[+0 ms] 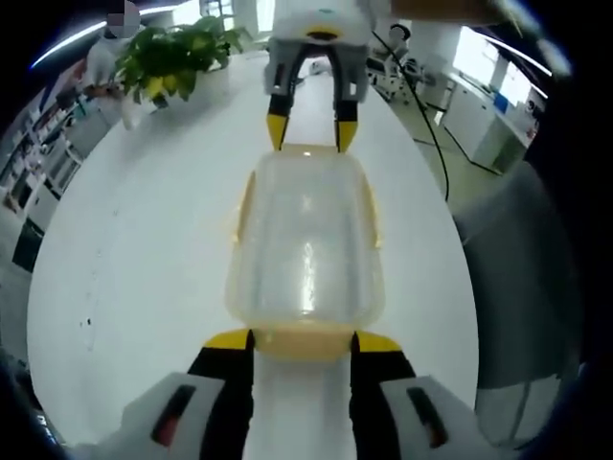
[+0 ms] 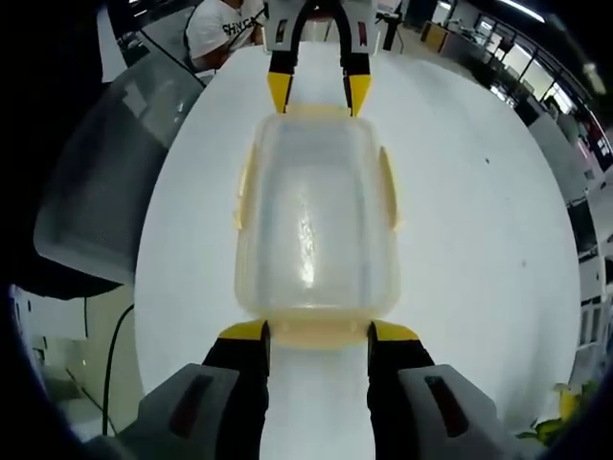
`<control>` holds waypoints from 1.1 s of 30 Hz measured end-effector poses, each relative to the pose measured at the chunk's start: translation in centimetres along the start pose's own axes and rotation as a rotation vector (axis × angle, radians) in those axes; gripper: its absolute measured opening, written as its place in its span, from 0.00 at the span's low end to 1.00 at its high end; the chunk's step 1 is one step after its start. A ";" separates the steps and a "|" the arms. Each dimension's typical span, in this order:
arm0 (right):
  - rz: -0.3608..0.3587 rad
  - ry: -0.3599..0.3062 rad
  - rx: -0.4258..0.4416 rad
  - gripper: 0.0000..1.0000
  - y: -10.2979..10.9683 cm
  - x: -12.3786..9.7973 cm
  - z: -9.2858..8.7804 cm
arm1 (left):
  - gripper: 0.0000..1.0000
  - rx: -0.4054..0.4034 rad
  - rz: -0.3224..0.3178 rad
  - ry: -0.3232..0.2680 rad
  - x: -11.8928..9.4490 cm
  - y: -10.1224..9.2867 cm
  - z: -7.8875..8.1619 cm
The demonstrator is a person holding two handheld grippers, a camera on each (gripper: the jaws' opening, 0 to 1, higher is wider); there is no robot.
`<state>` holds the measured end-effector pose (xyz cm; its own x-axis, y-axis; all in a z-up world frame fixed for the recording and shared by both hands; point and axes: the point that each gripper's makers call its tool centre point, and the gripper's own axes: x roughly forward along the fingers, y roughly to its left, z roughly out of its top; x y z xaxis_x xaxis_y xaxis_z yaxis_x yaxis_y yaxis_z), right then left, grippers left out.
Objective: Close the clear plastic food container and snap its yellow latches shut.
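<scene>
The left gripper and the right gripper are each set with parted jaws at opposite short ends of the clear container, the yellow tips flanking the end latch without being clenched on it. The container's long axis is laid straight between the two tongs, each equally near. It is placed mid-desk, well apart from the edges, with open room along both long sides and a plant near the far corner.

Clear container between left gripper, right gripper
</scene>
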<state>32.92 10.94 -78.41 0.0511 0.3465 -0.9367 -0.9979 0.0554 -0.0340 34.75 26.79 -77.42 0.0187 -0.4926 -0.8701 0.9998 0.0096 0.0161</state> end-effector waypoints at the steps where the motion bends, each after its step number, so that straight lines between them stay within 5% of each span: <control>1: 0.002 0.002 -0.002 0.37 0.0 0.1 0.0 | 0.33 -0.004 -0.002 0.003 0.1 -0.1 -0.1; 33: 0.024 -0.021 0.009 0.39 0.2 0.8 -0.3 | 0.34 0.011 -0.015 0.068 1.4 -0.1 -0.9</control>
<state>32.78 10.97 -79.30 0.0281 0.3678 -0.9295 -0.9985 0.0549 -0.0085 34.73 26.90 -79.06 0.0041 -0.4323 -0.9017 0.9999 -0.0075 0.0082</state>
